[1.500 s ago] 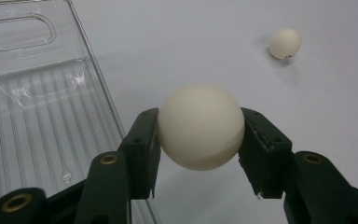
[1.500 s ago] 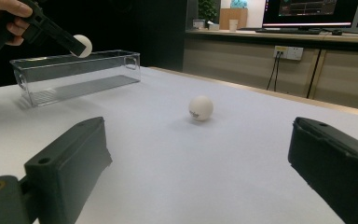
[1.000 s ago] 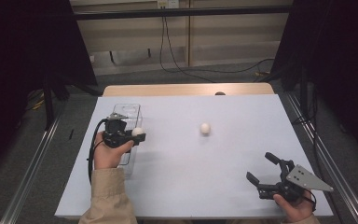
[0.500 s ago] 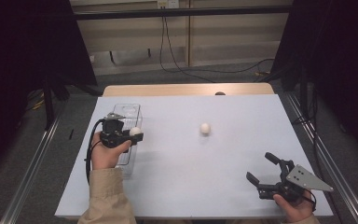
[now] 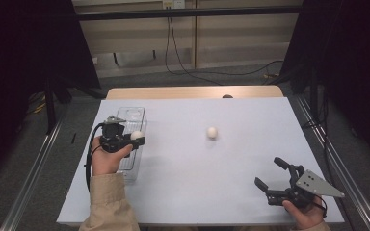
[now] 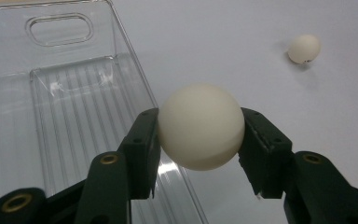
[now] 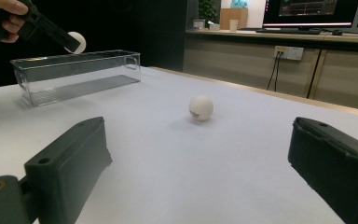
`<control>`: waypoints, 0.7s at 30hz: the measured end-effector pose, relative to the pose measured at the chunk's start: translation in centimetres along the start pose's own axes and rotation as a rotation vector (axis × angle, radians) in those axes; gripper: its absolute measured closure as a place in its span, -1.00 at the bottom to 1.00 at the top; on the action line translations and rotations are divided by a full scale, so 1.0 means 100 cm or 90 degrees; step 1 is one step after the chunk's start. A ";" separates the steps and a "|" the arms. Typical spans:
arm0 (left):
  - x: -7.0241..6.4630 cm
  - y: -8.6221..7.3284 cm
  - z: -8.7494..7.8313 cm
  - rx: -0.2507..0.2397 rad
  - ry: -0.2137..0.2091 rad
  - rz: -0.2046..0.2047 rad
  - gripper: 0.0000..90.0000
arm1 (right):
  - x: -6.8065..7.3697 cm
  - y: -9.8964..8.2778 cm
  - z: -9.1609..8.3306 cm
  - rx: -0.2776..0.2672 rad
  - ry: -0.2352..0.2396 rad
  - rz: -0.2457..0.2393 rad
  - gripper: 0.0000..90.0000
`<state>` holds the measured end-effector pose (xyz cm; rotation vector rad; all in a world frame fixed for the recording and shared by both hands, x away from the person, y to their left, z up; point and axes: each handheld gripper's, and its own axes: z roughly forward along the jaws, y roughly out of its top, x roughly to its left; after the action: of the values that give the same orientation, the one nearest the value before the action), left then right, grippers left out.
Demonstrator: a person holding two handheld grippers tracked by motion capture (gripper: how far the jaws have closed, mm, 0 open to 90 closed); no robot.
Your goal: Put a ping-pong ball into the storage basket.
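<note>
Left gripper [image 6: 200, 128] clamps a smooth, round white ball [image 6: 200, 126] over the clear ribbed plastic bin [image 6: 70, 107]; right gripper [image 7: 200, 158] gapes, ungrasping.

White table [image 5: 183, 192], grey floor [image 5: 38, 159], dark curtains [image 5: 24, 48]

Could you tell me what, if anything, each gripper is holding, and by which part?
The left gripper holds a white ball by its opposite sides, above the clear bin. The right gripper holds nothing, jaws open.
</note>
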<state>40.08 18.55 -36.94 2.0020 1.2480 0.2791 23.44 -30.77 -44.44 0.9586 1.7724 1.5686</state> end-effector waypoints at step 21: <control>0.009 -0.003 -0.006 -0.006 0.019 -0.008 0.13 | 0.000 0.000 0.000 0.000 0.001 -0.001 -0.90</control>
<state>40.00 19.63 -36.91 1.9881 1.2740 0.3090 23.46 -30.71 -44.46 0.9554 1.7749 1.5683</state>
